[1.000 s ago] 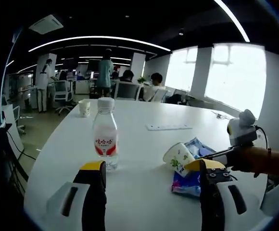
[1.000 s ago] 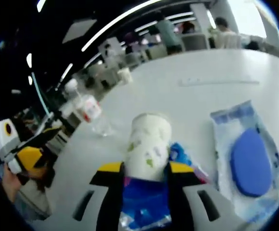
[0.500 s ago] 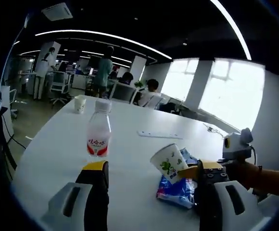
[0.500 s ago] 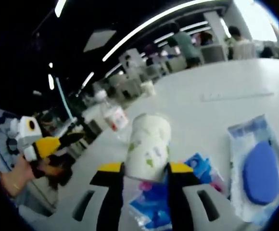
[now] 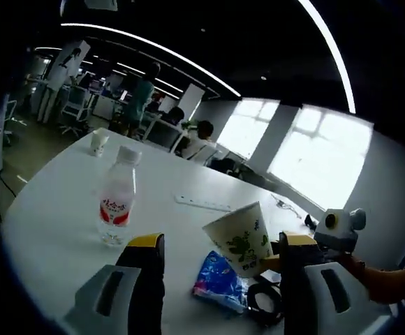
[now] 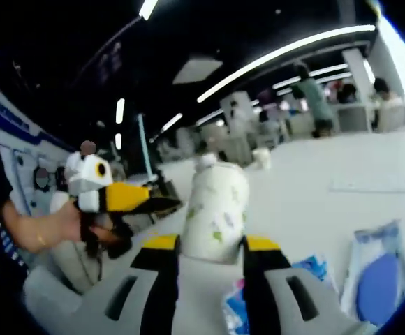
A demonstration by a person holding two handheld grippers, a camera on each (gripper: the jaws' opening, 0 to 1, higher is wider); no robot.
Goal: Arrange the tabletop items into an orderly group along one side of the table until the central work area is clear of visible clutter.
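The white desk [image 5: 56, 209] was the largest thing, its rounded near edge curving past the left gripper [image 5: 216, 248], whose yellow-tipped jaws stood wide apart with nothing between them. On the desk toward its left side stood an upright water bottle [image 5: 117, 197] with a white cap and a red label; a small white cup [image 5: 99, 141] stood well beyond it near the far edge, and a flat white strip [image 5: 203, 203] lay across the middle. Near the front edge lay a blue packet [image 5: 221, 280], and just beside it a dark ring-shaped item [image 5: 261, 302] too blurred to name. A paper cup [image 5: 240, 237] with green leaf prints hung tilted above the packet, its open mouth turned up and left, clamped by the right gripper [image 5: 272, 262] reaching in from the right side. In the right gripper view that gripper [image 6: 211, 244] was closed on the paper cup [image 6: 216, 211], which rose upright between the jaws, and the left gripper [image 6: 153, 204] showed at the left in a hand [image 6: 63, 225]. Low on the desk [image 6: 307, 202] lay a clear pouch [image 6: 378, 273] holding a blue oval.
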